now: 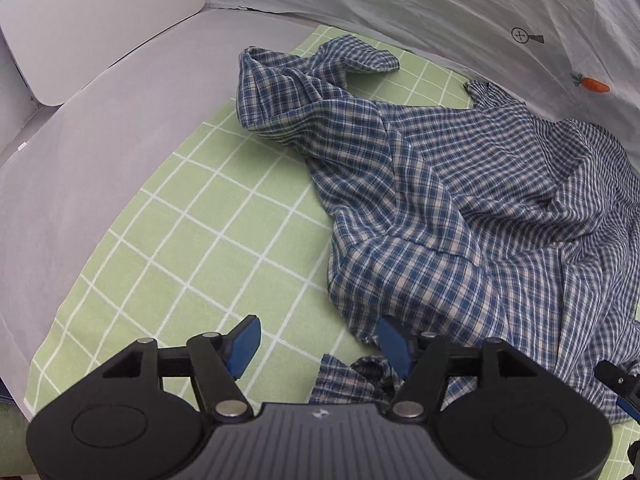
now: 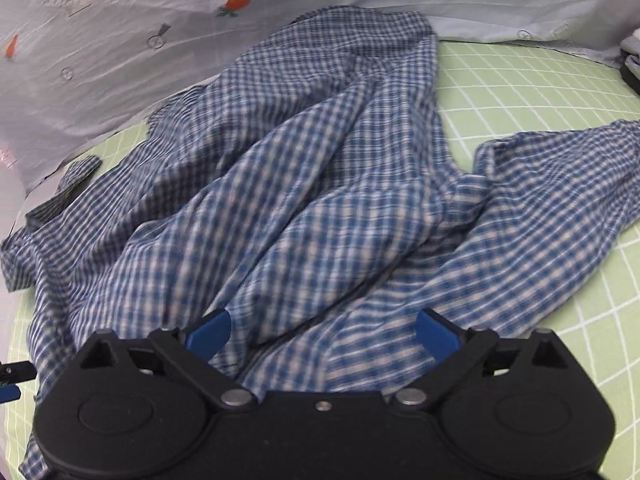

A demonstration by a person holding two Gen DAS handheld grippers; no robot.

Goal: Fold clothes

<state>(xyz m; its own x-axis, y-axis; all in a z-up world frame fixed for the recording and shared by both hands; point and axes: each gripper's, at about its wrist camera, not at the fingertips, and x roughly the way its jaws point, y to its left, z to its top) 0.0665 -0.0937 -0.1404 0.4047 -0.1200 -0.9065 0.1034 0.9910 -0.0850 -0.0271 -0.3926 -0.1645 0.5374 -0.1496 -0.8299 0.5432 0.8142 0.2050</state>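
Note:
A blue and white checked shirt [image 1: 460, 200] lies crumpled on a green grid-patterned cloth [image 1: 192, 240]; one sleeve reaches to the far left. It also fills the right wrist view [image 2: 312, 184]. My left gripper [image 1: 320, 344] is open at the shirt's near left edge, its right finger over the fabric, its left finger over the green cloth. My right gripper [image 2: 320, 330] is open and low over the shirt's near part, fabric lying between its fingers. The right gripper's tip shows at the left wrist view's right edge [image 1: 618, 384].
A white sheet with carrot prints [image 1: 520, 20] rises behind the green cloth [image 2: 520, 80]. A white board [image 1: 100, 32] stands at the far left. Grey surface lies left of the green cloth. A dark object [image 2: 632, 68] sits at the far right edge.

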